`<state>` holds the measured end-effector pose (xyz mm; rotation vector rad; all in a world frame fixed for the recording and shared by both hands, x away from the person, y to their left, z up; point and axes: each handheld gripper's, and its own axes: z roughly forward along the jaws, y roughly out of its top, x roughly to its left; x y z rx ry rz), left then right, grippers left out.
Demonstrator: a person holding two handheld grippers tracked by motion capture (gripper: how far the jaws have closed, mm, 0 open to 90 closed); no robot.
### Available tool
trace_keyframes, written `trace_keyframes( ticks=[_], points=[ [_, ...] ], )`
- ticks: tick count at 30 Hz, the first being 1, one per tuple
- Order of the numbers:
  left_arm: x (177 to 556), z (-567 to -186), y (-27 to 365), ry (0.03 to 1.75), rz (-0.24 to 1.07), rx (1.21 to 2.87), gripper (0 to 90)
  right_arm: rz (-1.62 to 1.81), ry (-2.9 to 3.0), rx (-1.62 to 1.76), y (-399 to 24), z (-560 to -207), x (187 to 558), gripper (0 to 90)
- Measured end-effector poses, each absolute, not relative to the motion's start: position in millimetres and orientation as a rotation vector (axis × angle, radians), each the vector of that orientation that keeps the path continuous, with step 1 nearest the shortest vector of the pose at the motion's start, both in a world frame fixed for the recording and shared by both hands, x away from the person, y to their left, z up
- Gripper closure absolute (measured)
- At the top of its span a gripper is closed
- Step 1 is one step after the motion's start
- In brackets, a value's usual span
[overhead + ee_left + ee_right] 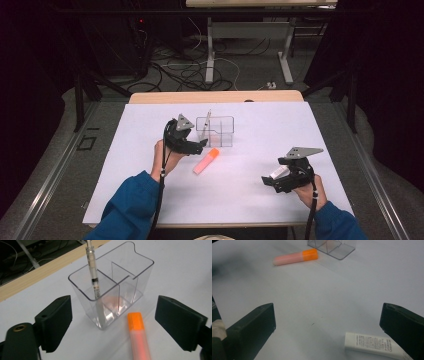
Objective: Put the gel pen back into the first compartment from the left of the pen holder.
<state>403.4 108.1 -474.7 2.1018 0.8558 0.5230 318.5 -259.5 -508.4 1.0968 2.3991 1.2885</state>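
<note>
Left tongs (113,322) gape before a clear organizer (112,287) holding an upright pen (93,272); highlighter (138,337) lies beside it. Right tongs (328,327) gape near a white tube (374,345).

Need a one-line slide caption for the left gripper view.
Open left gripper faces a clear divided holder holding one pen, orange highlighter lying alongside.

A clear divided holder (112,290) holds an upright pen (93,272); an orange-capped highlighter (138,338) lies just beside it.
</note>
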Motion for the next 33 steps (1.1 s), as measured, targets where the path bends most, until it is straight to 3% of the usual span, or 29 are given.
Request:
trace_keyframes(
  ticks=[13, 33],
  points=[
    [386, -482, 120, 0.876, 0.49, 2.155, 2.2, 1.262, 2.406, 1.079, -257, -509, 317, 0.0],
    [380, -492, 119, 0.893, 0.434, 2.243, 0.0, 1.261, 2.421, 1.09, -257, -511, 318, 0.0]
  ],
)
